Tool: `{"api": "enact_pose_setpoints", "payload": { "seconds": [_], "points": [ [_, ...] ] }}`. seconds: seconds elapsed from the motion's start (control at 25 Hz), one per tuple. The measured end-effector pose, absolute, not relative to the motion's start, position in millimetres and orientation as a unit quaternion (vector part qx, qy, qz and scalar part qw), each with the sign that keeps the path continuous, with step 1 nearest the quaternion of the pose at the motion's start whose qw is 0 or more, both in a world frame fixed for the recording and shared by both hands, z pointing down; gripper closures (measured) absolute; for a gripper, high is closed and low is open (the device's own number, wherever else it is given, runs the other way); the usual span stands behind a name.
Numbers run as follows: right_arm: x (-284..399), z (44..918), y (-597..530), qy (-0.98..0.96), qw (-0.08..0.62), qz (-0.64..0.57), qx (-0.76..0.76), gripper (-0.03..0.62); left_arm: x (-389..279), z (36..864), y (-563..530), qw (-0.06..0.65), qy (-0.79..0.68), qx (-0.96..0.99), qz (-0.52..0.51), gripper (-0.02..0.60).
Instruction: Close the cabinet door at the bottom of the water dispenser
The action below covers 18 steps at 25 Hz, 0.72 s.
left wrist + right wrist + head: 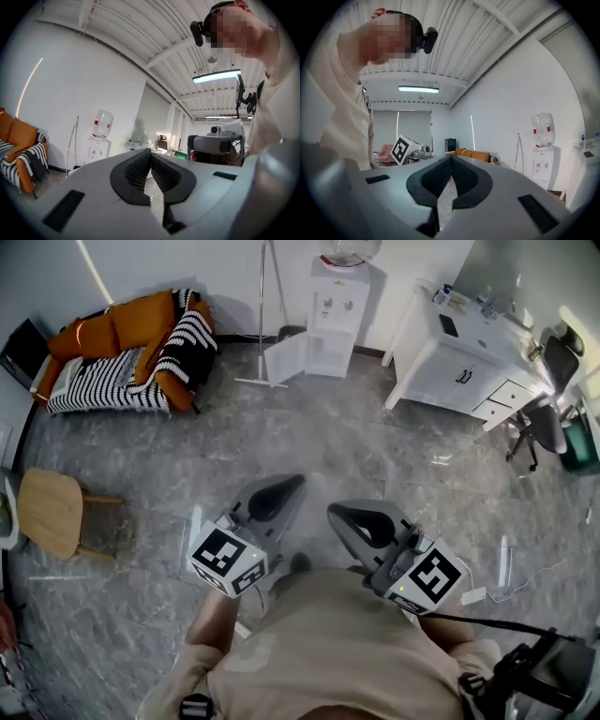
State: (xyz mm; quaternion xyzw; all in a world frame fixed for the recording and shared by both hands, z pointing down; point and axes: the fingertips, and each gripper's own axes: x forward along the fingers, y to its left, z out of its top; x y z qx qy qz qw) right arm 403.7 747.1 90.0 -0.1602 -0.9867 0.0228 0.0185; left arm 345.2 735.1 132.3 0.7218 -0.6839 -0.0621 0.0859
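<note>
The white water dispenser (336,310) stands against the far wall with a bottle on top. Its bottom cabinet door (284,359) hangs open to the left. The dispenser also shows small in the left gripper view (100,140) and in the right gripper view (543,159). My left gripper (289,487) and right gripper (337,514) are held side by side in front of the person's body, far from the dispenser, over the grey floor. In both gripper views, the left gripper (150,155) and the right gripper (451,160) have their dark pads together with nothing between them.
An orange sofa (131,348) with a striped blanket stands at the back left. A white desk (469,357) with an office chair (553,399) fills the back right. A wooden stool (52,512) is at the left. A thin stand (262,315) rises left of the dispenser.
</note>
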Motion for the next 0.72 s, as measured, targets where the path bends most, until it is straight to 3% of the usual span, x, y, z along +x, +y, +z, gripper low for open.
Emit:
{"api": "enact_pose_setpoints", "payload": {
  "seconds": [0.72],
  "points": [
    [385, 101, 707, -0.979, 0.019, 0.096, -0.177, 0.582, 336, 137, 695, 0.102, -0.696, 0.71, -0.04, 0.589]
  ]
}}
